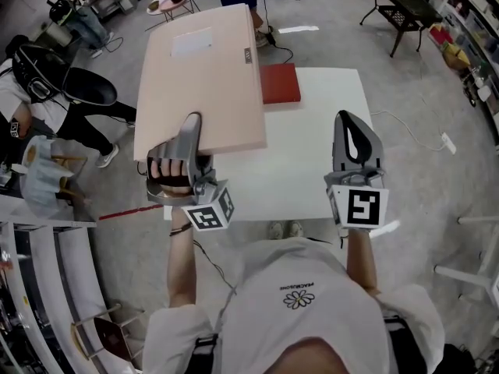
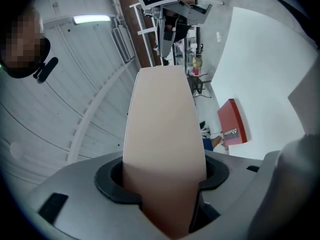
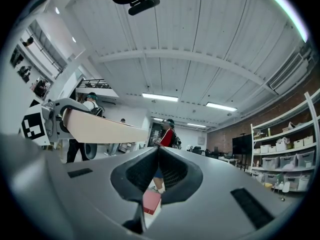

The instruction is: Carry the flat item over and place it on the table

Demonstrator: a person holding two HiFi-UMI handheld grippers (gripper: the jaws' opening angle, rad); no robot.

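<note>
Left hand-held gripper [image 1: 191, 131] of mine is pinching the near edge of the flat pink board [image 1: 201, 76]. Its two jaws sit wide because the board is thick, and they press on it from both sides. The board is up in the air, over the left part of the white desk [image 1: 312, 170]. Its left side sticks out past the desk, over the floor. A white label [image 1: 191, 42] is on top of the board. A red book [image 1: 280, 82] lies on the desk, just beside the right edge of the board. My right hand-held gripper [image 1: 349, 119] is over the right side of the desk, well apart from the board. Its jaws are pressed together with nothing between them.
</note>
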